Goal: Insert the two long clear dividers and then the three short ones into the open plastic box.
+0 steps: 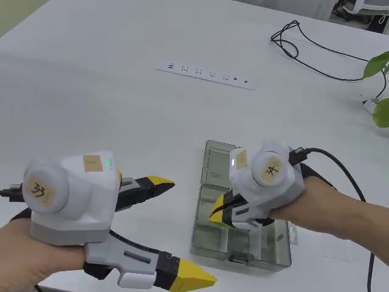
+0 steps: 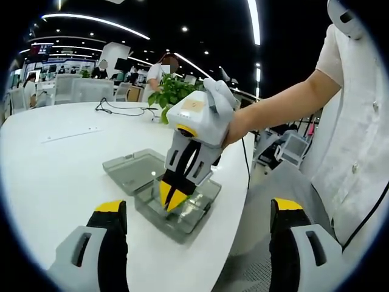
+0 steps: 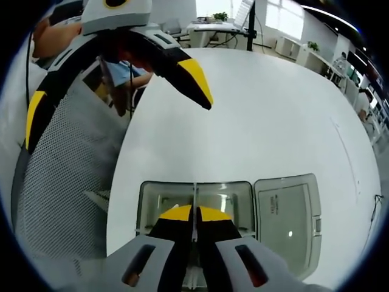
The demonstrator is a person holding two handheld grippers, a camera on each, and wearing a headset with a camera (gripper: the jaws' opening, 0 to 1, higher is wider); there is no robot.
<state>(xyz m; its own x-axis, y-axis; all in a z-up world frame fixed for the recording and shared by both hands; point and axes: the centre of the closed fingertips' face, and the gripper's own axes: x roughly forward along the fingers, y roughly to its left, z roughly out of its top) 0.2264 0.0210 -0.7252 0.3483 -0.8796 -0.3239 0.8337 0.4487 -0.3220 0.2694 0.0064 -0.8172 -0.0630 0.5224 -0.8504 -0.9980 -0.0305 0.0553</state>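
Clear divider (image 3: 194, 193), seen edge-on as a thin strip, is pinched between the shut jaws of the right gripper (image 1: 220, 214), which reaches down into the open plastic box (image 1: 209, 246). In the right gripper view the strip stands upright over the middle of the box and runs across it from near wall to far wall. Whether its lower edge has reached the floor, or found any slot, is hidden by the jaws. I cannot tell whether this is a long piece or a short one, nor how many pieces are seated (the clear walls blur together in the head view). The box sits near the table edge with its lid (image 1: 217, 161) folded flat on the far side.

The left gripper (image 1: 182, 231) hangs well clear of the box, jaws spread wide and holding nothing.

My worry is the unsupported box. It looks light, and nothing steadies it, so a downward push that misses the slots would probably skid or tip it towards the edge. A strip this thin may also bow if pressed while one end is caught and the other free, then spring out on release. Because the jaws hide the lower edge, a slight tilt could go unnoticed and wedge the piece crooked
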